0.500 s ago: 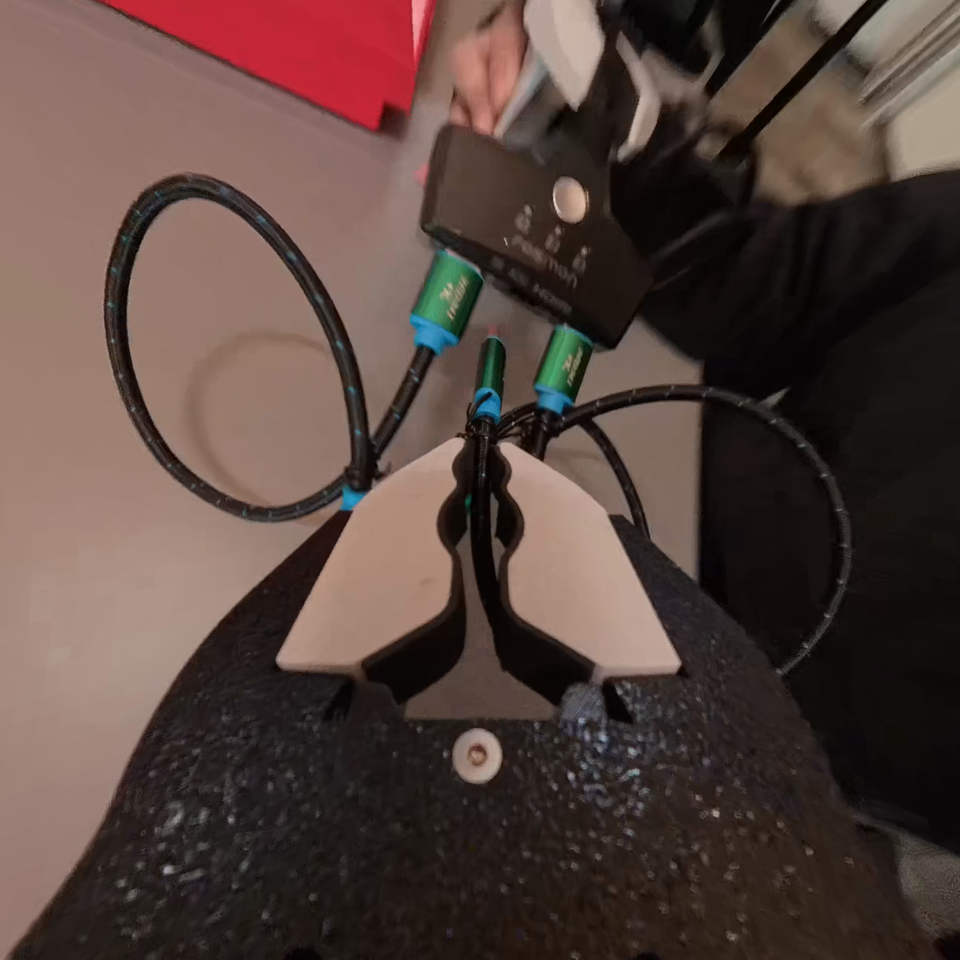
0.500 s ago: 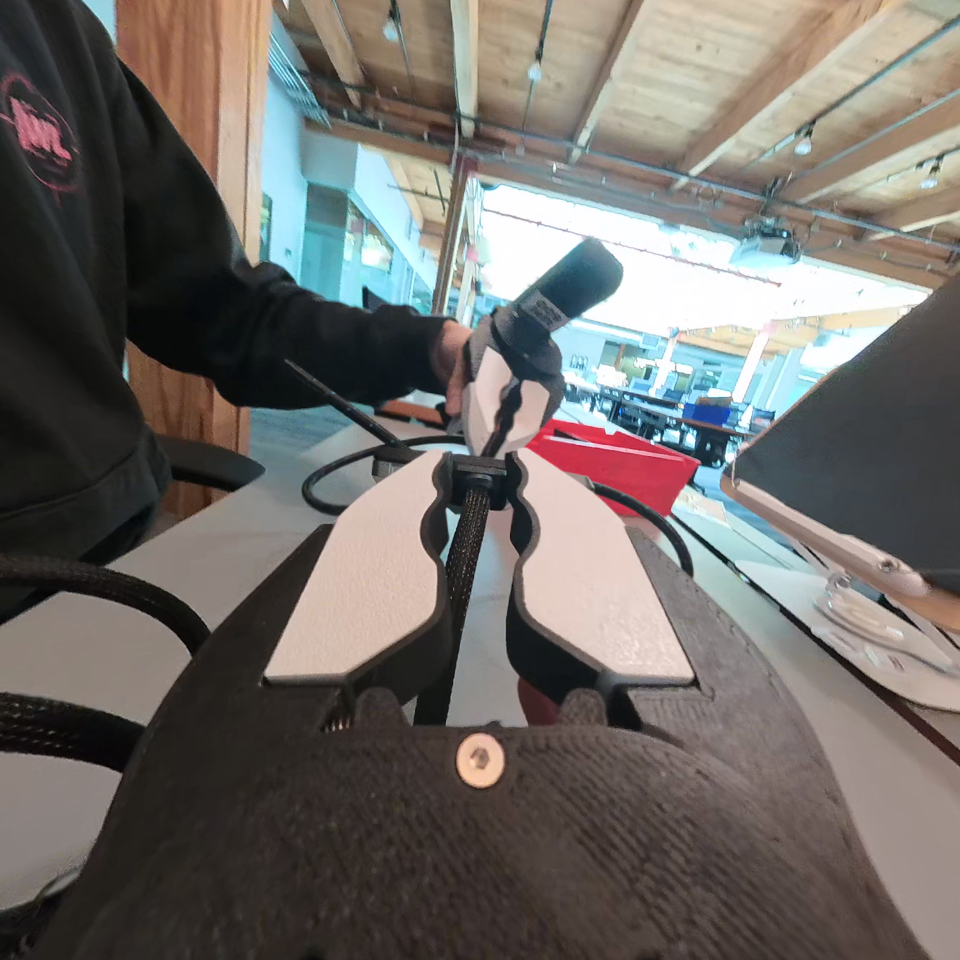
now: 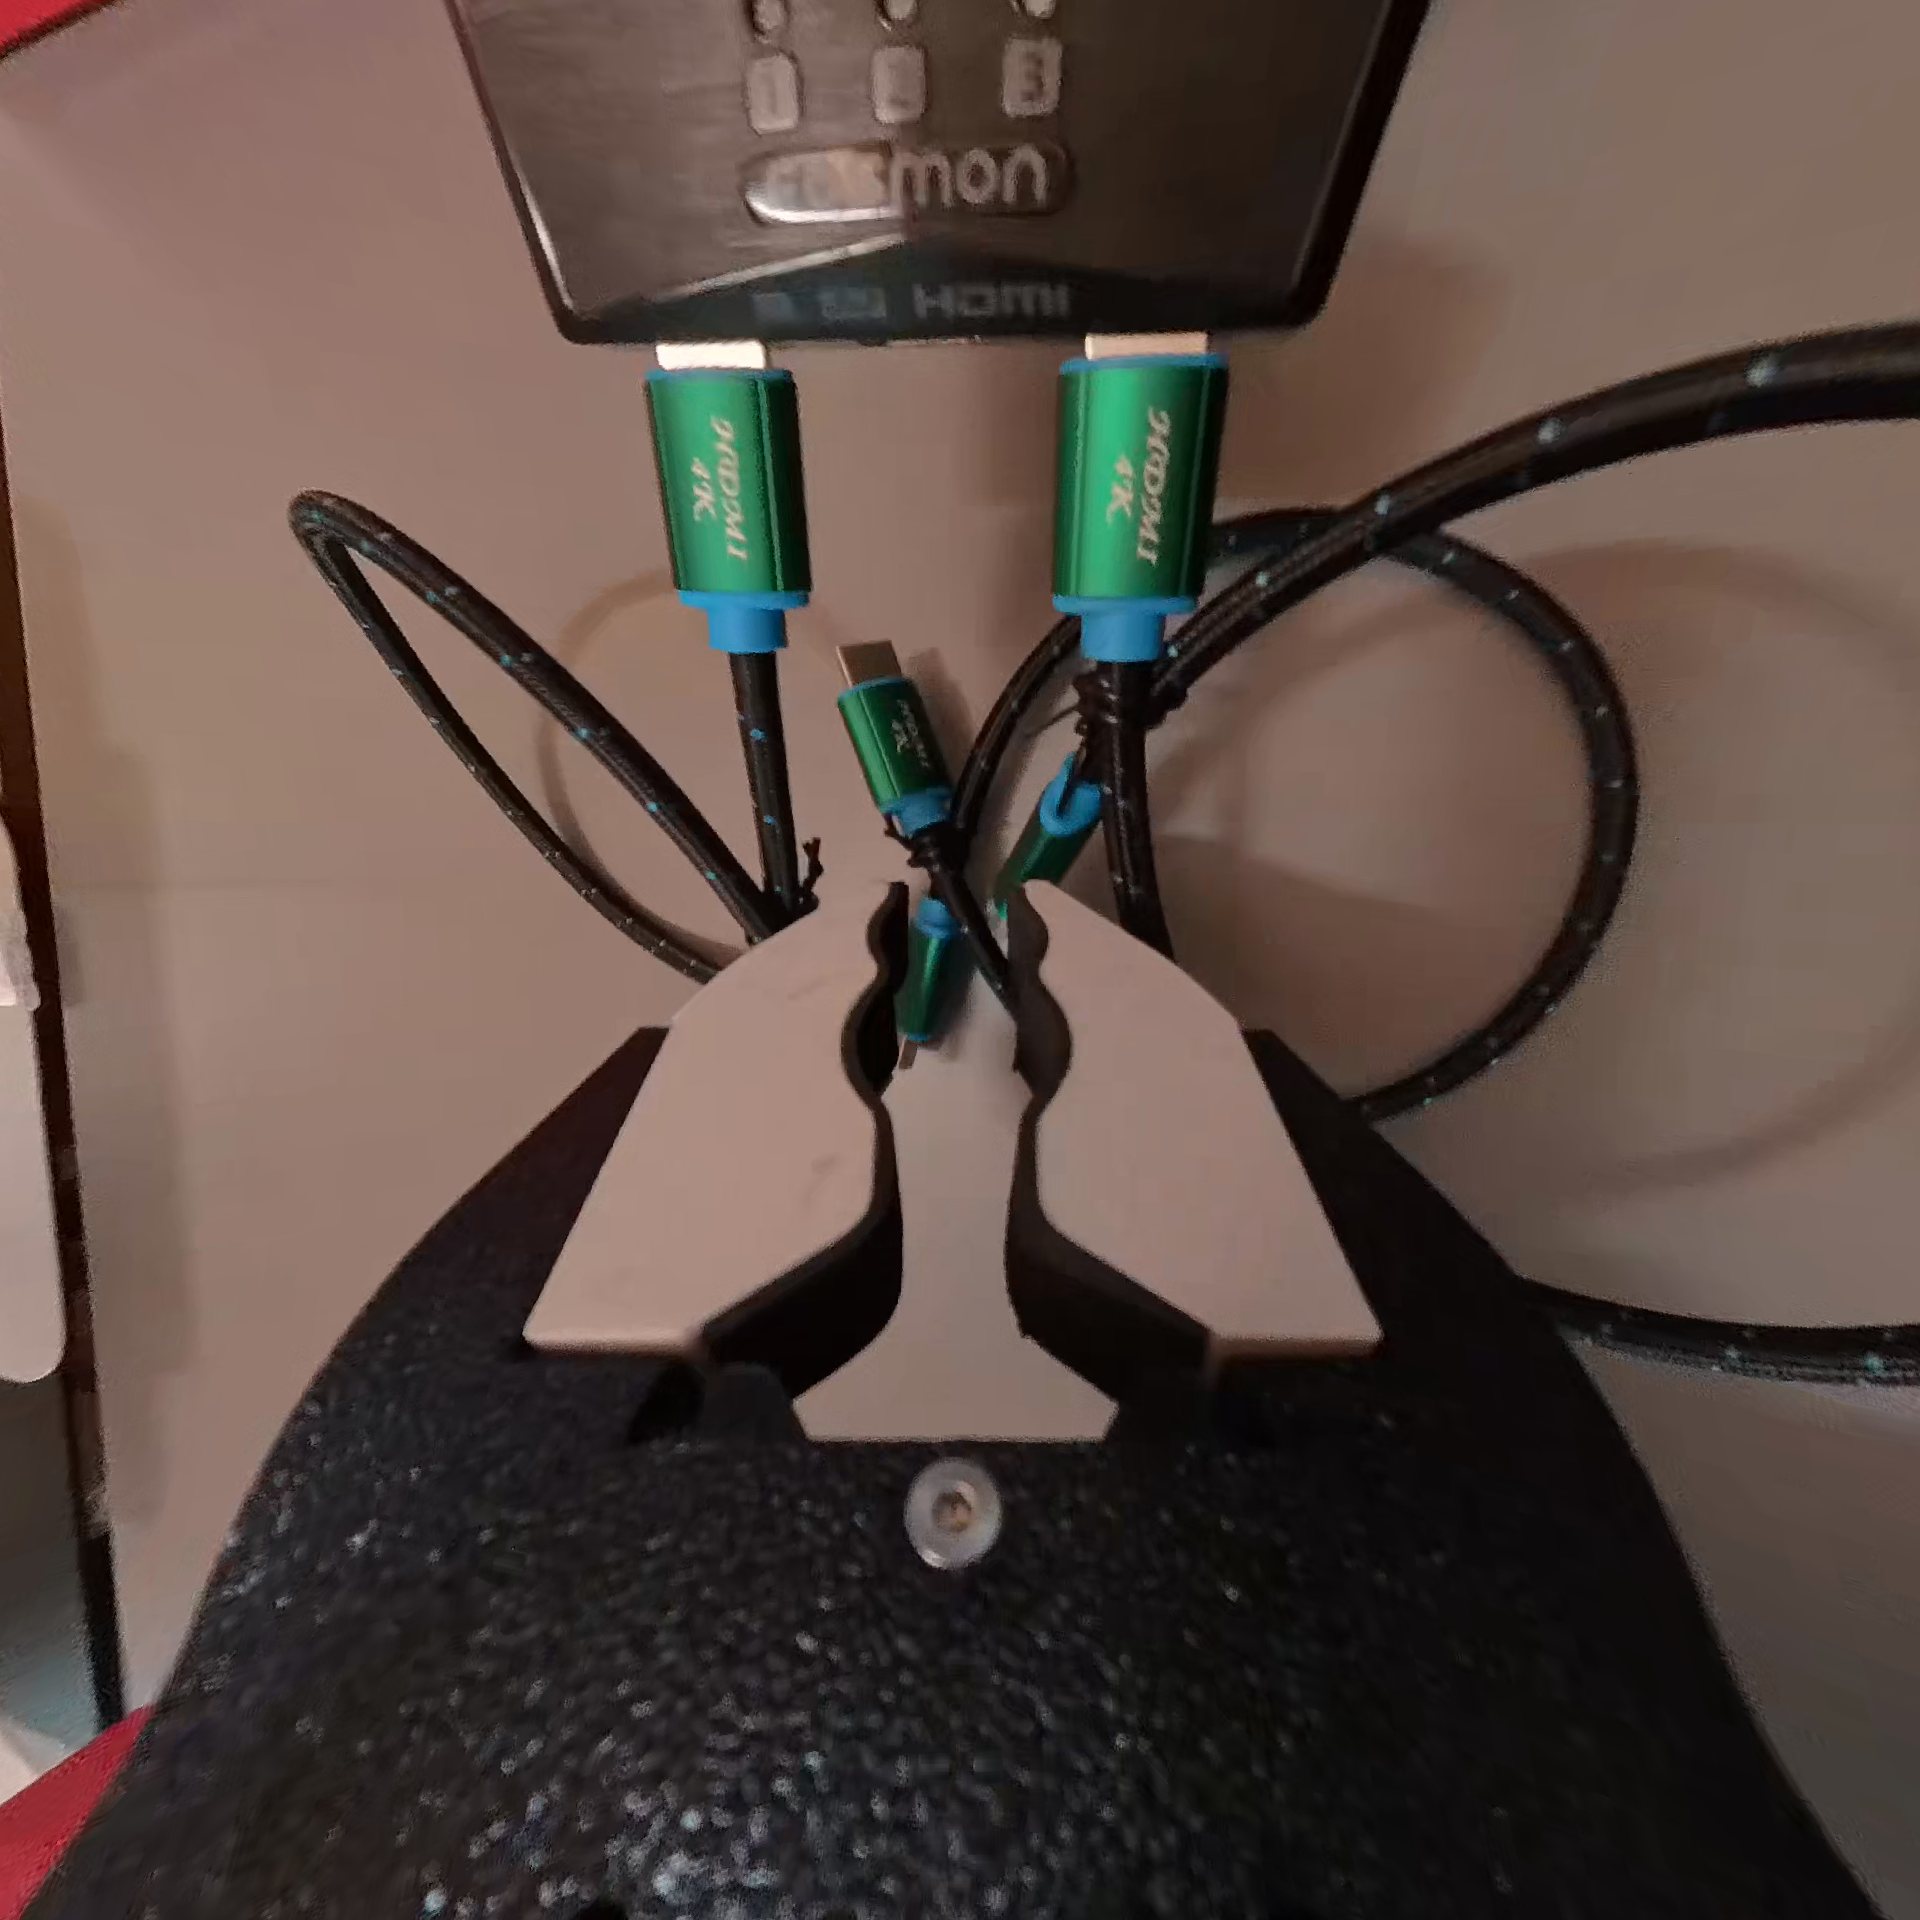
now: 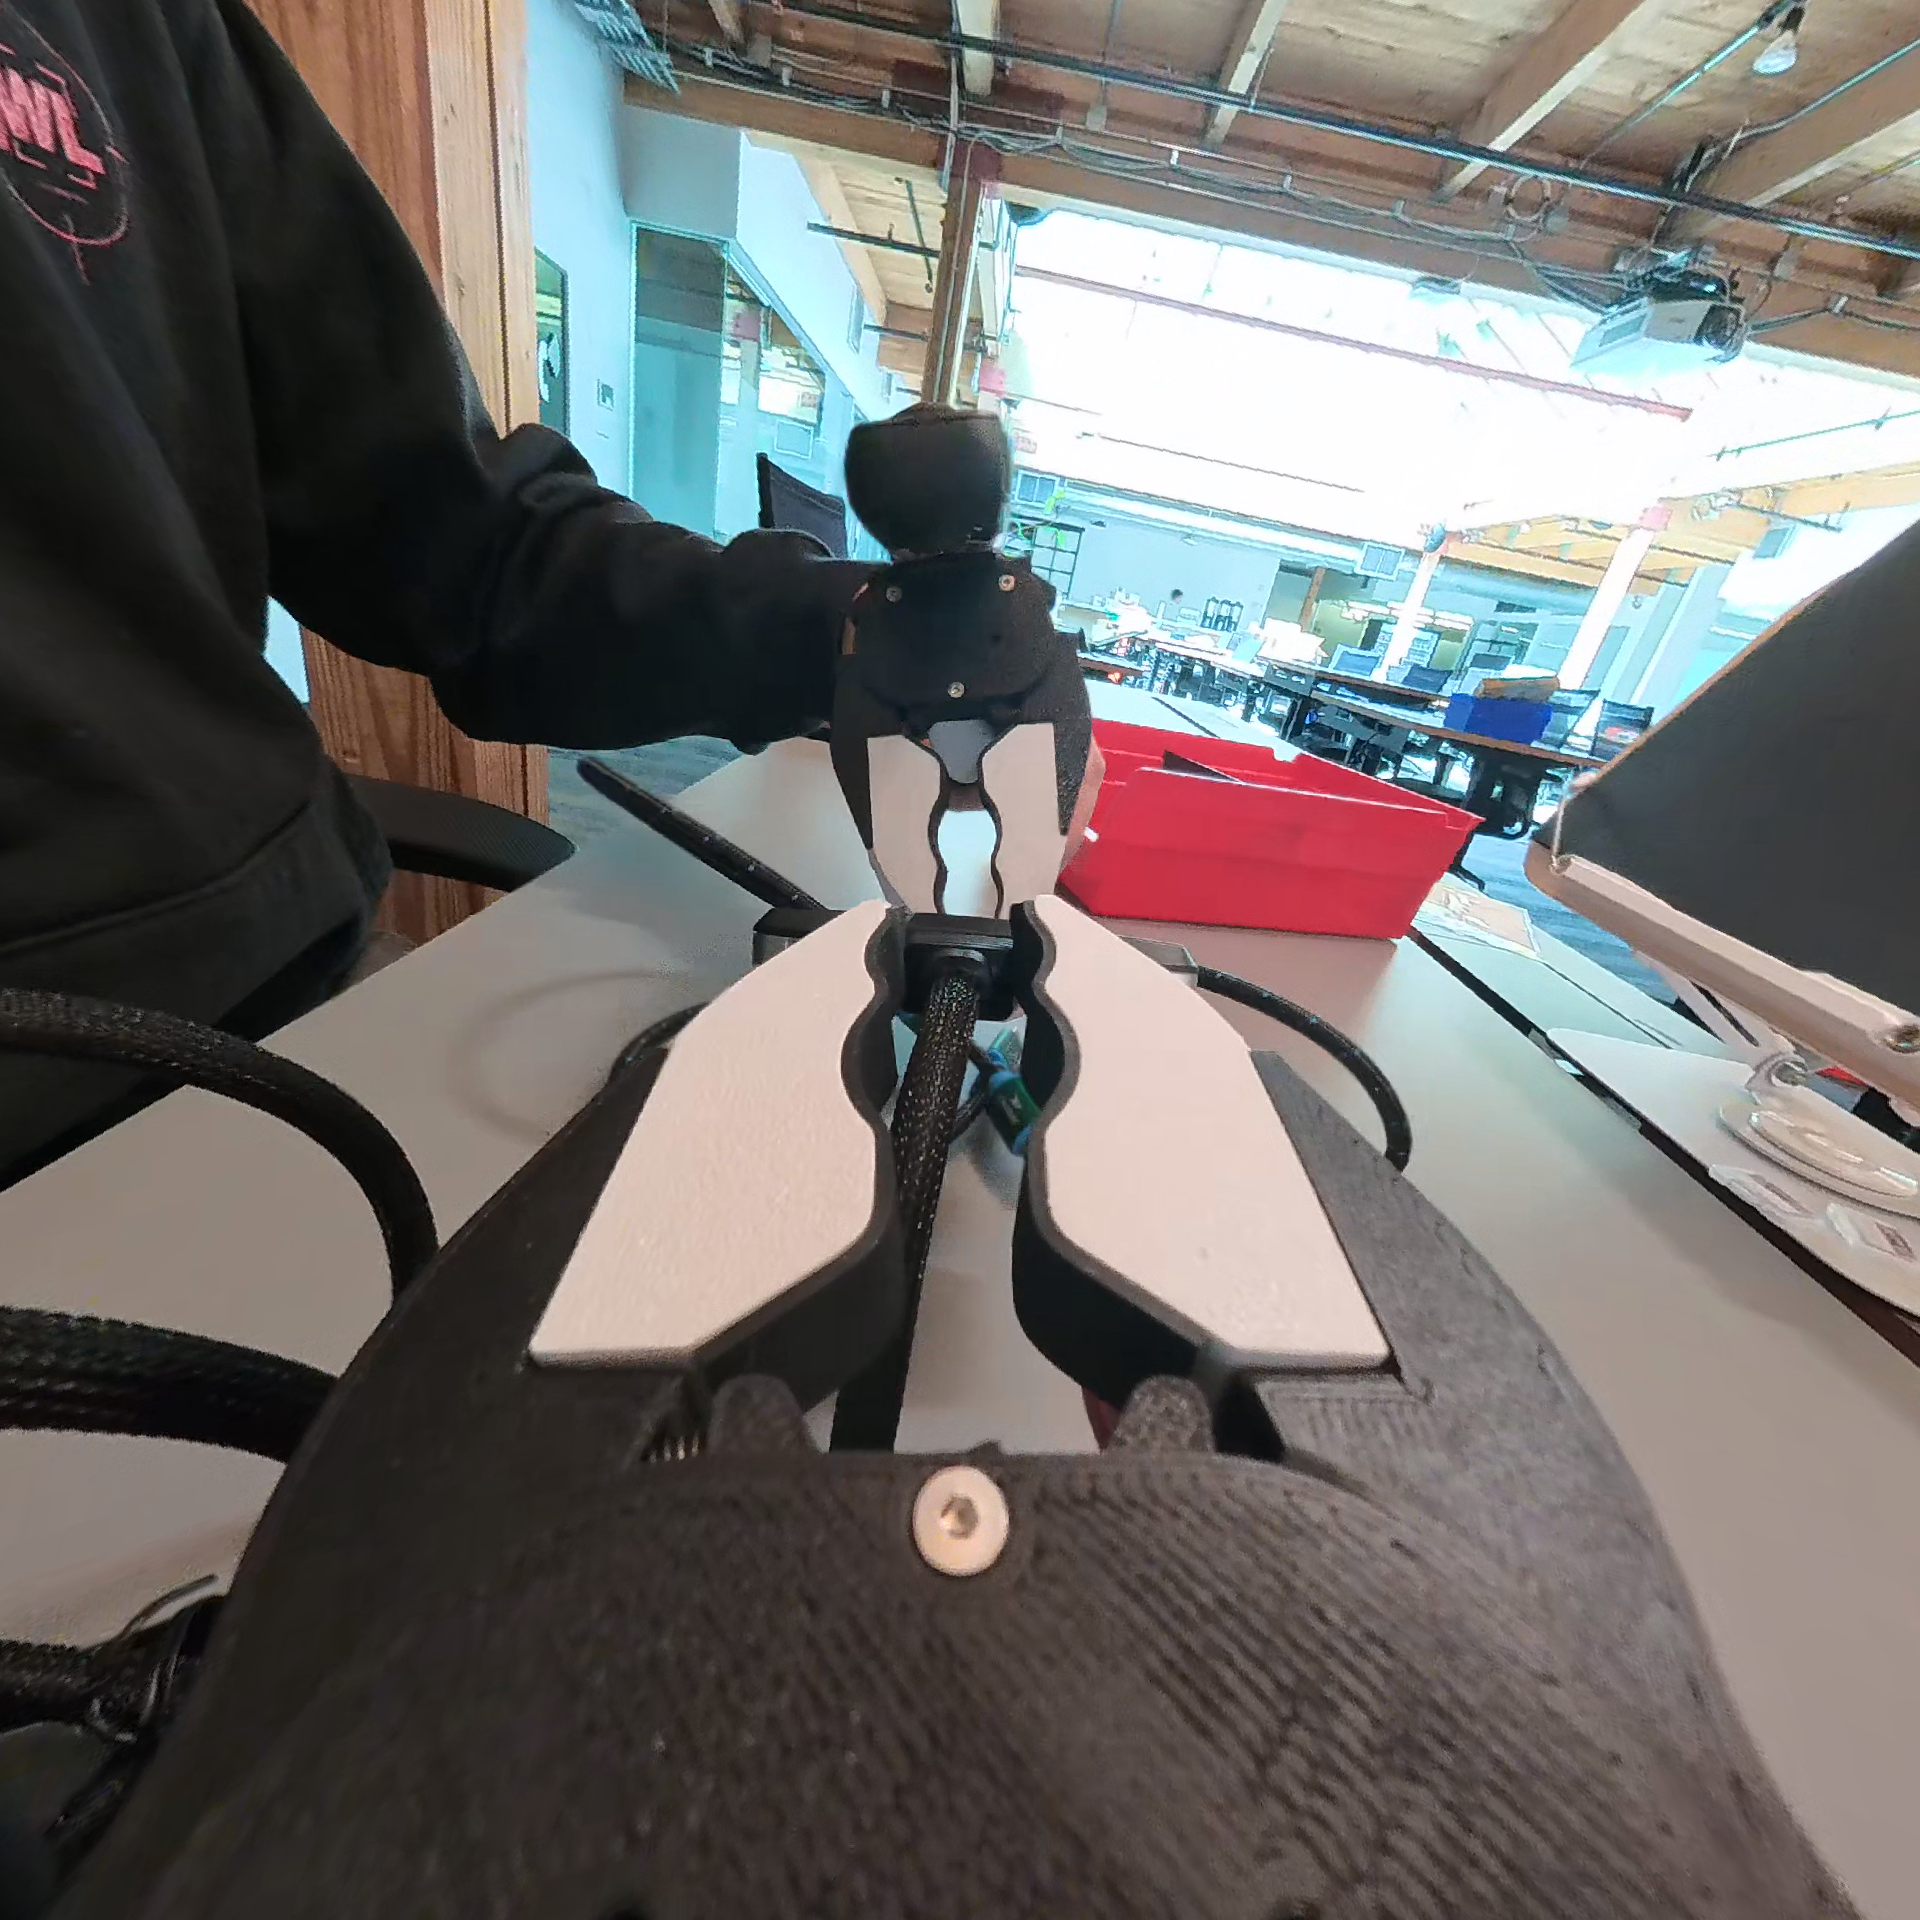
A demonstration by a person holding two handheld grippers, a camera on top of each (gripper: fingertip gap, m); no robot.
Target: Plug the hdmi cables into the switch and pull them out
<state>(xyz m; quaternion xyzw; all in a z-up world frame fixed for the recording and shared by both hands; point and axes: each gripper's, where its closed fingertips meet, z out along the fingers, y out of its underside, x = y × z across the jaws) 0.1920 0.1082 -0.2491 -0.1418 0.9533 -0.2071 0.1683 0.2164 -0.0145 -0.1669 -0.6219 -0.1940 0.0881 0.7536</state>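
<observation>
Left gripper (image 3: 954,914) released the middle cable (image 3: 896,740).

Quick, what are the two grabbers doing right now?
Left gripper: open a little, holding nothing.
Right gripper: closed on the black plug of a thick braided cable.

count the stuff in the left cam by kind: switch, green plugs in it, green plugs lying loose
black switch: 1
green plugs in the switch: 2
loose green plugs: 3
total: 6
</observation>
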